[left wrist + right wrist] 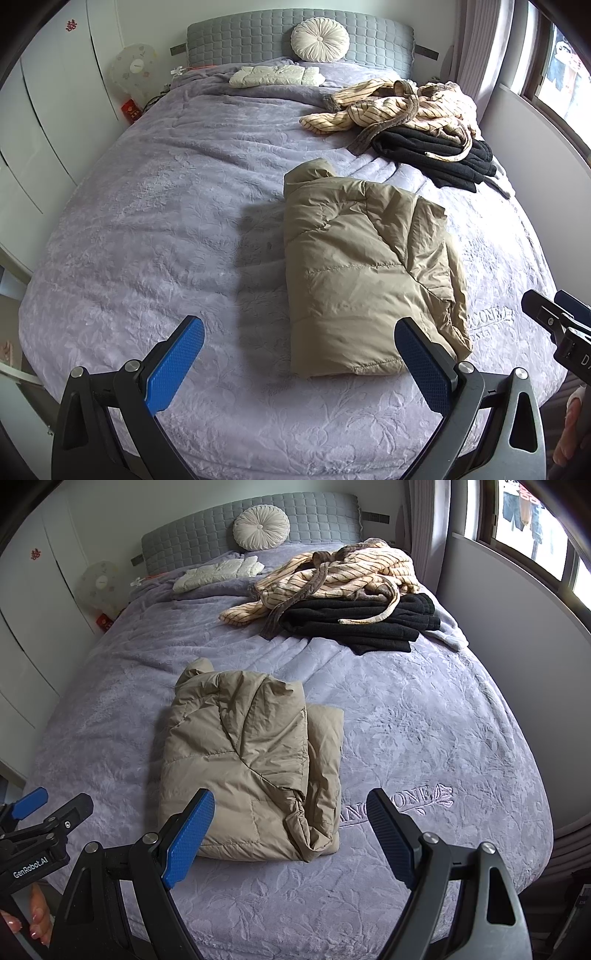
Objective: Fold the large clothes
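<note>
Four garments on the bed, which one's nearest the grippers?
The tan quilted puffer jacket, folded, just ahead of both open grippers. The striped cream robe, black garment and white padded jacket lie nearer the headboard.

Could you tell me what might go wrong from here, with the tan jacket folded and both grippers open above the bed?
1. The puffy jacket may spring open: its right edge lies loose and bunched, and neither gripper holds it.
2. The striped robe lies tangled on the black garment; lifting one could drag the other or snag the belt.
3. A grab could pinch the plush cover along with the cloth.
</note>
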Available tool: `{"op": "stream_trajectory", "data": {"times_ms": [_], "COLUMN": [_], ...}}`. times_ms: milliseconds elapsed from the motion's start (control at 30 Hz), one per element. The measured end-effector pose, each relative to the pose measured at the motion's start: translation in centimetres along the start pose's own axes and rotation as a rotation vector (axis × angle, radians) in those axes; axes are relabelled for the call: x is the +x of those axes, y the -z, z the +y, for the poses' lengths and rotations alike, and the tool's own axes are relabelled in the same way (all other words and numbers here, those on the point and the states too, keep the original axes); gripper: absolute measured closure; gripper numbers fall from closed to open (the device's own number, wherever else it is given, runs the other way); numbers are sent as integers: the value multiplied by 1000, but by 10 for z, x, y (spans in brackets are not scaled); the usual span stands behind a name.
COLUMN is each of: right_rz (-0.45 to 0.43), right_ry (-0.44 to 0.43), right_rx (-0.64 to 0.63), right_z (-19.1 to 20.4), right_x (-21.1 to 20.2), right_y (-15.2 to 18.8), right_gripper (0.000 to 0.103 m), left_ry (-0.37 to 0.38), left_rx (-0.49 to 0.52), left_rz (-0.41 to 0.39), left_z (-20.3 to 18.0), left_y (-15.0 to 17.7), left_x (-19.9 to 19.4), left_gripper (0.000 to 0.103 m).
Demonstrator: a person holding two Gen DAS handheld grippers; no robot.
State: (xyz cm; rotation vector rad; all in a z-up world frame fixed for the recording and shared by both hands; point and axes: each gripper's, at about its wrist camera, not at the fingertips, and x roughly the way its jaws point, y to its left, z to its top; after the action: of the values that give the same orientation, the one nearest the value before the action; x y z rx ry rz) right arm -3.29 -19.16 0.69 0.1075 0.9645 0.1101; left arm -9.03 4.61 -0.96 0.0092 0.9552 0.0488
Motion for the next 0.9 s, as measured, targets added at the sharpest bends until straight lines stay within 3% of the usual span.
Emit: {"op": "stream_trajectory", "data": {"times_ms": [900], "right_rz": [-1], "right_ry": [0], "right_rx": [5], "right_z": [4], "right_x": [-3], "right_y": [1], "right_gripper": [17], "left_ry": [-2], "left_rx": [5], "left_rz": [-7], "left_z": [-4], "left_y": [-2], "left_x": [1], "left_gripper": [0]}}
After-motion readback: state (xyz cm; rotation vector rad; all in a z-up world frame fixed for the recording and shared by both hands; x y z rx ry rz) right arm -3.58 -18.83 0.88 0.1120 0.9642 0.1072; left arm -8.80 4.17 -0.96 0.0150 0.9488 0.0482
